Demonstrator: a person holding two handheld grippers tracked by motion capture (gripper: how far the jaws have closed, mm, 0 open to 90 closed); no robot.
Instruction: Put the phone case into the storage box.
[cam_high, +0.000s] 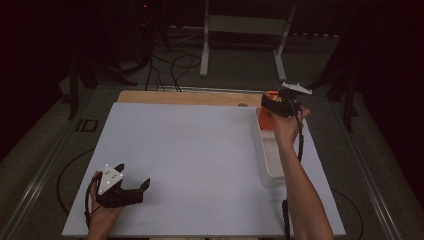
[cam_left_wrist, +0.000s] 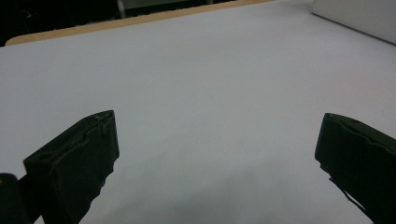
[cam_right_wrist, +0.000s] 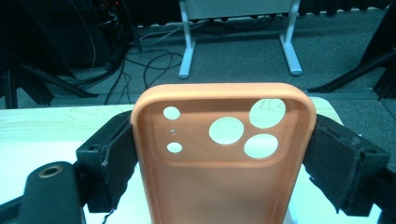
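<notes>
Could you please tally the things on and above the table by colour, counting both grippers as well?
Black: 2, the left gripper resting open on the table, and the right gripper.
Orange: 1, the phone case clamped in the right gripper.
White: 1, the tray along the table's right side.
Total: 4

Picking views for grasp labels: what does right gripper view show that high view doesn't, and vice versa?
Right gripper view alone: the orange phone case close up, its round camera cut-outs, and the black jaws pressed against both its edges.

High view alone: the left claw open, low on the white table; the white tray under the right forearm; the whole layout.

Both: the right claw holding the case at the table's far right, plus the floor cables and grey stand legs beyond.
</notes>
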